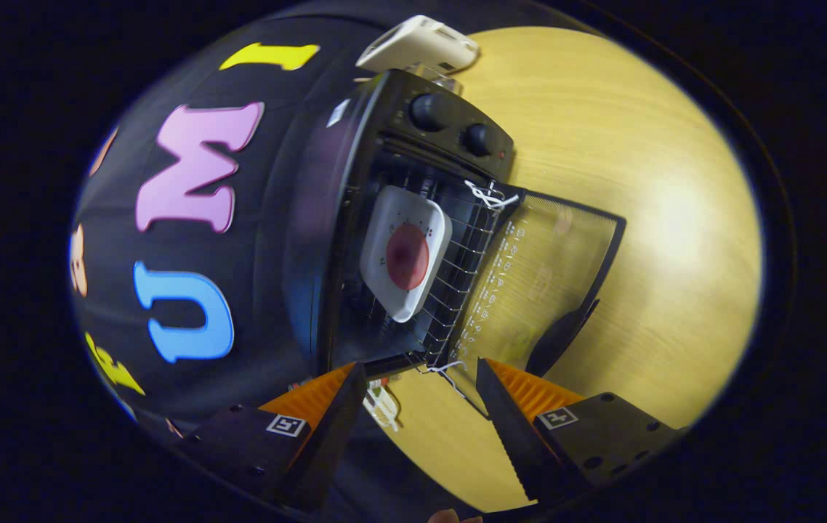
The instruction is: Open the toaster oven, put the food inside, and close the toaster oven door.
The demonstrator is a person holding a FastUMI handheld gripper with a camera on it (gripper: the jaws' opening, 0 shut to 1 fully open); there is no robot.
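Observation:
The black toaster oven [355, 181] stands on the wooden table, seen rolled sideways. Its glass door [544, 269] lies folded down flat, with its dark handle [562, 330] along the outer edge. Inside, on the wire rack [461, 269], rests a white square plate [406, 250] carrying a round reddish piece of food [408, 256]. My gripper [421, 378] is open, its two fingers spread wide and empty, hovering just short of the door's near corner and the rack's end. Nothing sits between the fingers.
The light wooden table [639, 181] stretches beyond the door. A white boxy device [421, 43] sits behind the oven. Two knobs [450, 123] face out on the oven's control panel. White strings [490, 195] tie the door hinges.

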